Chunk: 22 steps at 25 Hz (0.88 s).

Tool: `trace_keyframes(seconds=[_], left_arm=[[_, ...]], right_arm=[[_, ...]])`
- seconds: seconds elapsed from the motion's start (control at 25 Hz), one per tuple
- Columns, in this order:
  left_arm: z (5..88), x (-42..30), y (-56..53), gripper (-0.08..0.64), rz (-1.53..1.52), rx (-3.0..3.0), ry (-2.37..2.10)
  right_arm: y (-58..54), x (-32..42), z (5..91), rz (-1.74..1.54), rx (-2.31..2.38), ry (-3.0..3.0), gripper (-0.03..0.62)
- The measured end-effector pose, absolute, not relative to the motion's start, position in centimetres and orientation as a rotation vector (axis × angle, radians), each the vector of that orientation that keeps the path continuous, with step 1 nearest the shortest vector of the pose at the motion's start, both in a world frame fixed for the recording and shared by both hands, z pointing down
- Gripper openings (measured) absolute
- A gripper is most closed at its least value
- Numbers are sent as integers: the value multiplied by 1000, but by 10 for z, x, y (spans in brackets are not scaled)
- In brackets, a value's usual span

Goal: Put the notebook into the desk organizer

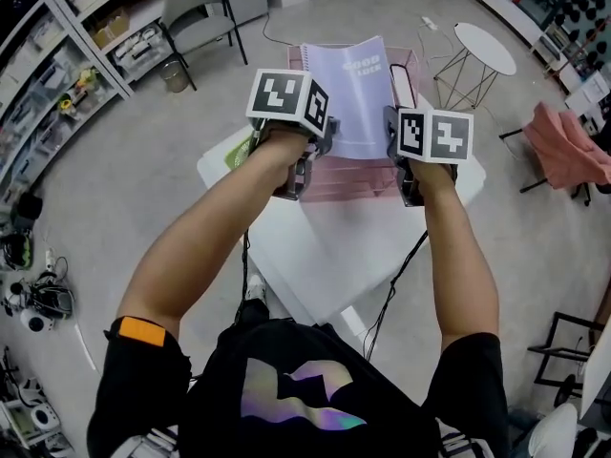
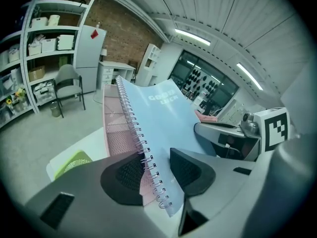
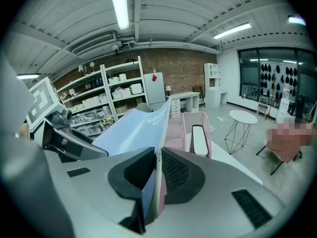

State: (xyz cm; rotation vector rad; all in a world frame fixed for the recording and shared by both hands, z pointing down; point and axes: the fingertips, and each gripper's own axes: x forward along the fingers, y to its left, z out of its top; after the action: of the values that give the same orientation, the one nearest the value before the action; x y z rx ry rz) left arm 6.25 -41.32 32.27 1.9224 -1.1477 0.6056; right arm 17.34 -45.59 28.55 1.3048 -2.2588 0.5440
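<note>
A light blue spiral notebook (image 1: 358, 93) is held up, tilted, over the pink mesh desk organizer (image 1: 334, 181) on the white table (image 1: 315, 256). My right gripper (image 1: 401, 175) is shut on the notebook's plain edge (image 3: 133, 128); its pads (image 3: 176, 170) press the pages. My left gripper (image 1: 304, 170) is at the spiral side. In the left gripper view the spiral binding (image 2: 143, 148) runs between the jaws of that gripper (image 2: 156, 167), which stand apart and open without pressing it. The organizer (image 2: 116, 133) lies just beyond the notebook (image 2: 163, 118).
A white flat thing with a dark edge (image 3: 199, 140) stands in the organizer's right compartment (image 3: 185, 128). A green item (image 2: 74, 162) lies at the table's left corner. A round side table (image 1: 485, 48), a grey chair (image 1: 196, 12) and shelves (image 1: 57, 55) surround the table.
</note>
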Motion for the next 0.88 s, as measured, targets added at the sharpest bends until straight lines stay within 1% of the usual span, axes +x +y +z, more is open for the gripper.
trace_keyframes(seconds=[0.28,0.44,0.56,0.64,0.8,0.88], left_arm=[[334,60,-419,187,638,1881,-1153],[334,53,-420,238,751,1898,-1228],[328,48,-422,242,801,1928,-1288],[327,48,-423,242,801,1941,-1302],[322,47,-421,244,796,1974,-1335],[318,47,-420,244,783,1997,-1364]], right_arm=[[-464,173,303,553,1305,-2197,63],[-469,175,307,499,1333,-2134,60],[-471,177,311,485,1334,-2102,56],[-469,174,314,473,1313,-2097,79],[-467,168,312,418,1289,-2091,158],[-466,170,304,370,1310,-2097,173]])
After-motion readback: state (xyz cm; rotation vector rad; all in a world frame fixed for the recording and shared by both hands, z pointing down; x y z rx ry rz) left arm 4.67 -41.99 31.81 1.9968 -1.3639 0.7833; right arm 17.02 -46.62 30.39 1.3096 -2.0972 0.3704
